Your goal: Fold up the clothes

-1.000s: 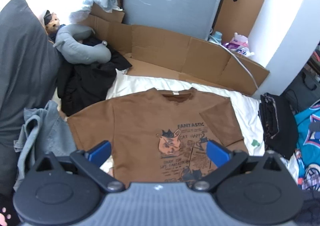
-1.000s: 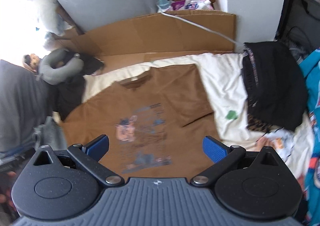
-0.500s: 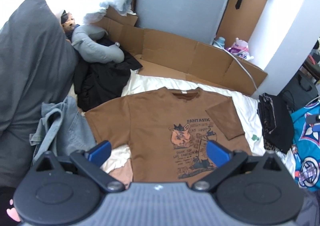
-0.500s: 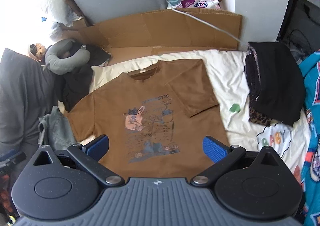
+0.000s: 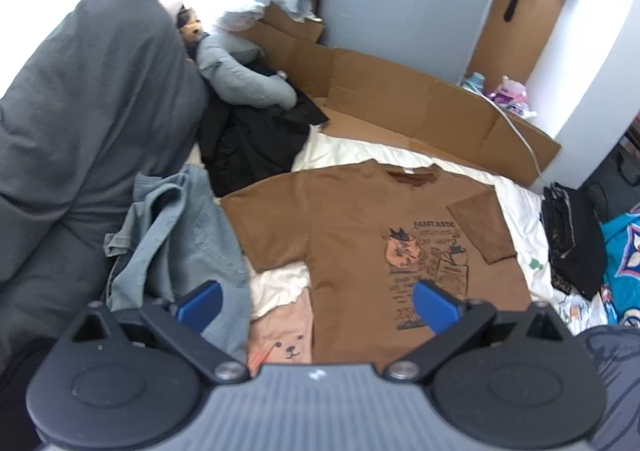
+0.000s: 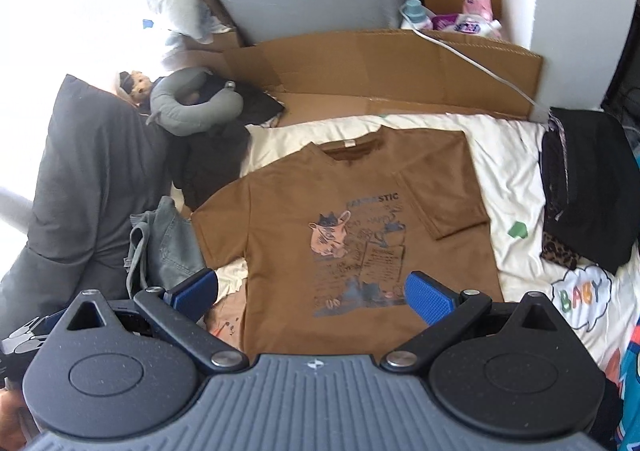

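A brown T-shirt (image 5: 352, 235) (image 6: 360, 191) with a cat print lies face up on a cream sheet (image 5: 360, 149) (image 6: 508, 155). Its right sleeve is folded in over the chest; its left sleeve lies spread out flat. My left gripper (image 5: 318, 301) hovers open above the shirt's lower left part, holding nothing. My right gripper (image 6: 310, 291) is open too, above the shirt's hem, with nothing between its blue pads (image 6: 426, 297).
A grey-blue garment (image 5: 176, 243) (image 6: 168, 247) lies left of the shirt, a pink printed cloth (image 5: 284, 339) below its left sleeve. Black clothes (image 5: 256, 147) and a neck pillow (image 6: 192, 107) sit at the back left. A dark stack (image 6: 588, 187) is on the right, cardboard (image 5: 400, 99) behind.
Both grippers have drawn back and up from the shirt, so more of the bed shows. The left view has swung left. The shirt has not moved.
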The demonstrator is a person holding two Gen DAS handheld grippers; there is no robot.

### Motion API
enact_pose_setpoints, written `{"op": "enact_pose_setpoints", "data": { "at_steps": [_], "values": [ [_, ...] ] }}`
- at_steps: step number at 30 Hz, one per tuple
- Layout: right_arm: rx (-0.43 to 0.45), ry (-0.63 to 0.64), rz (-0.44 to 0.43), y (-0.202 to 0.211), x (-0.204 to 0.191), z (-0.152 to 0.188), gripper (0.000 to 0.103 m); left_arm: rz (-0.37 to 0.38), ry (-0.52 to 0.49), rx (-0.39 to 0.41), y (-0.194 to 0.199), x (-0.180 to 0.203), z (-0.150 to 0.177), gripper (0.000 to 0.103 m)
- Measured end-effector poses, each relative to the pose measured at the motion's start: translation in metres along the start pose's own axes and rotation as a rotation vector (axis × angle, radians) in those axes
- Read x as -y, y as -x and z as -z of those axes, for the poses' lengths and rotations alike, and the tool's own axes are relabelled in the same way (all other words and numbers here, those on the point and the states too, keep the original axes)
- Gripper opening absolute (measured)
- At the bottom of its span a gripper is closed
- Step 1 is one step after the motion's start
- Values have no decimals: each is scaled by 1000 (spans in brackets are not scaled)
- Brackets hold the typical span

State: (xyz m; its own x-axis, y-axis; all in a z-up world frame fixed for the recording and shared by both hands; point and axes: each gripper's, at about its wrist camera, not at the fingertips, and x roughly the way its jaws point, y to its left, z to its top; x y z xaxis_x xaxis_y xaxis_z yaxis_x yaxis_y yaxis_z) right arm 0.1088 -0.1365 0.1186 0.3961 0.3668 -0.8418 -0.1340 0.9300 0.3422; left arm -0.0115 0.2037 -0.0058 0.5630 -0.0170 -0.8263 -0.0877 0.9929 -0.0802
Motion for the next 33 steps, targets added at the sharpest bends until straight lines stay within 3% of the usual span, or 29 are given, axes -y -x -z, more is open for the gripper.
{"op": "enact_pose_setpoints", "data": {
  "at_steps": [15,18,22,26,31,33],
  "values": [
    [-36,12,-31,-65,-22,1,103,-79,52,54,-6,-5,-18,103],
    [-42,19,-36,-95,-25,-3,103,-109,56,78,-17,-4,-23,103],
    [-53,28,-44,-145,-35,-8,103,-112,142,96,-39,-13,-27,103],
    [-83,92,-65,-191,-51,-8,103,-82,188,74,-66,-22,-31,101],
    [-100,192,-114,-233,-69,-11,103,-124,221,46,-103,-27,-34,101],
    [-115,206,-131,-248,-74,-11,103,-130,248,18,-116,-29,-36,94]
  ]
}}
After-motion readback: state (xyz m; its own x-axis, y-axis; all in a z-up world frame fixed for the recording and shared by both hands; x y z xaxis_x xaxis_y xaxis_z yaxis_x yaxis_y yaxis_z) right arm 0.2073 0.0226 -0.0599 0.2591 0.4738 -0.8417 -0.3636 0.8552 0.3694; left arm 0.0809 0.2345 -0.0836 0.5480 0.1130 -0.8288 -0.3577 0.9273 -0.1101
